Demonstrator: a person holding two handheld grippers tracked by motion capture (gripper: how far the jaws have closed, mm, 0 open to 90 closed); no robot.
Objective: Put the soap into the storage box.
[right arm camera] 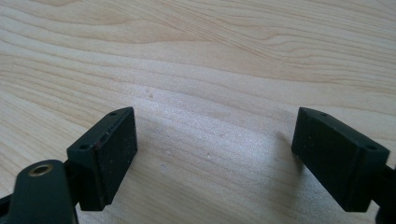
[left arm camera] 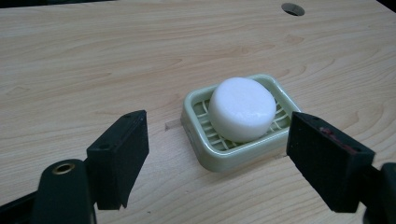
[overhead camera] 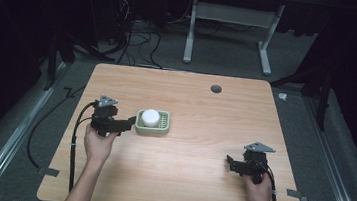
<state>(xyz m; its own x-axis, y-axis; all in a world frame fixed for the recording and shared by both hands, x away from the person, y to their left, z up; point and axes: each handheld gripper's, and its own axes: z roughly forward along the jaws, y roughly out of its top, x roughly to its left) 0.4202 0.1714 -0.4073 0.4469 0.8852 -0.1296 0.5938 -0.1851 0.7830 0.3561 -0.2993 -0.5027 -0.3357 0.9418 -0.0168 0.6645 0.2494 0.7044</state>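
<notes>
Near edge of the wooden table (overhead camera: 173,180): both forearms come in from there, with bare wood between them and across the whole middle.

Right gripper (overhead camera: 231,162) sits low over the right-front area, well in from the right edge, jaws spread wide with nothing between them. In the right gripper view there is just wood grain between its jaws.

Left gripper (overhead camera: 131,122) is left of centre, pointing right at a pale green soap dish (overhead camera: 163,129). Jaws wide, holding nothing. In the left gripper view the dish (left arm camera: 224,158) lies just ahead of the jaw tips; can't tell if the right jaw touches its rim.

Dish is a slatted tray holding one round white soap bar (left arm camera: 242,108), lying flat on the slats and roughly centred.

Far side: a small dark round hole (overhead camera: 216,89) in the tabletop near the far edge, clear wood around it. Beyond the table are a floor with cables (overhead camera: 138,36) and a white desk frame (overhead camera: 232,20).
</notes>
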